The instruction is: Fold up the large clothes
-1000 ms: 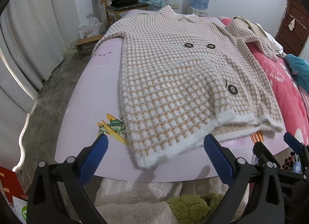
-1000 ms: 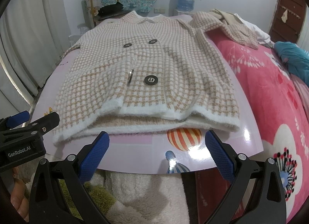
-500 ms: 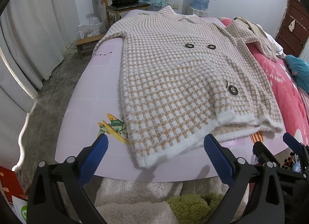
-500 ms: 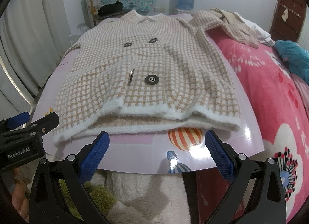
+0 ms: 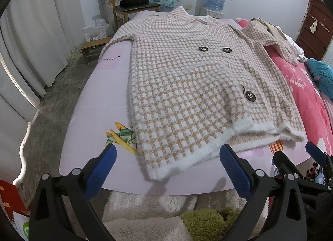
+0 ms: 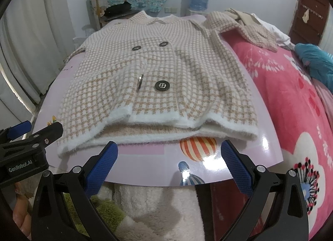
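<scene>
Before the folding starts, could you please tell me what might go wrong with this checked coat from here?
1. The coat has loose layers at its white hem; an open gripper, left or right, may catch only the top one.
2. One sleeve trails onto the pink blanket and could drag when lifted.
3. One button stands on edge and could snag.

Beige-and-white checked fuzzy knit coat (image 5: 187, 87) with dark round buttons (image 6: 162, 85), glossy pale pink bench (image 5: 100, 103), pink floral blanket (image 6: 291, 103), blue textured fingers (image 6: 235, 164)
</scene>
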A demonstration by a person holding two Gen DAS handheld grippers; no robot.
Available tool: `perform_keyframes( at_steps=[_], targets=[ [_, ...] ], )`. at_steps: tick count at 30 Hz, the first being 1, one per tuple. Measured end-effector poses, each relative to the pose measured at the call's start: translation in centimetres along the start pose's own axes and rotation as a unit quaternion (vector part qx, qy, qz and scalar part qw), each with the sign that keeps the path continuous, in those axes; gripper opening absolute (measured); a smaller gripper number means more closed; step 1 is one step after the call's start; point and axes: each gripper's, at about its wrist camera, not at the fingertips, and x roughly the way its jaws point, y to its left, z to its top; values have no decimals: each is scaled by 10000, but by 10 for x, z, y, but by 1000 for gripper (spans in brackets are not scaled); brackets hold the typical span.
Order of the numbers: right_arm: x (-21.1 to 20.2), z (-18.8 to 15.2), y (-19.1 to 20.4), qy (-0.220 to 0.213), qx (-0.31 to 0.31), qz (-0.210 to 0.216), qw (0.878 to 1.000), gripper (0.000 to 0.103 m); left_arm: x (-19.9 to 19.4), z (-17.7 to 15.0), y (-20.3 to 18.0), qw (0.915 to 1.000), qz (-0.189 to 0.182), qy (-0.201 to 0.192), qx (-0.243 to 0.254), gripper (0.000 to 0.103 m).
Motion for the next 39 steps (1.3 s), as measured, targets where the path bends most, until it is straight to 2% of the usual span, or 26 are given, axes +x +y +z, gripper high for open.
perform_keyframes(
  at_steps=[18,30,34,39],
  targets=[
    [-1,1,1,-7,-16,-27,10000,95,1,0,1,10000,-24,4,-3,98],
    [4,15,-2,-36,140,-93,9999,95,16,19,7,10000,-61,78,-13,98],
    [5,27,1,-101,145,-71,9998,95,20,30,9,10000,-28,-24,41,98],
    [0,42,10,-426,51,-106,9990,95,24,46,16,9998,16,-148,123,98]
  ],
)
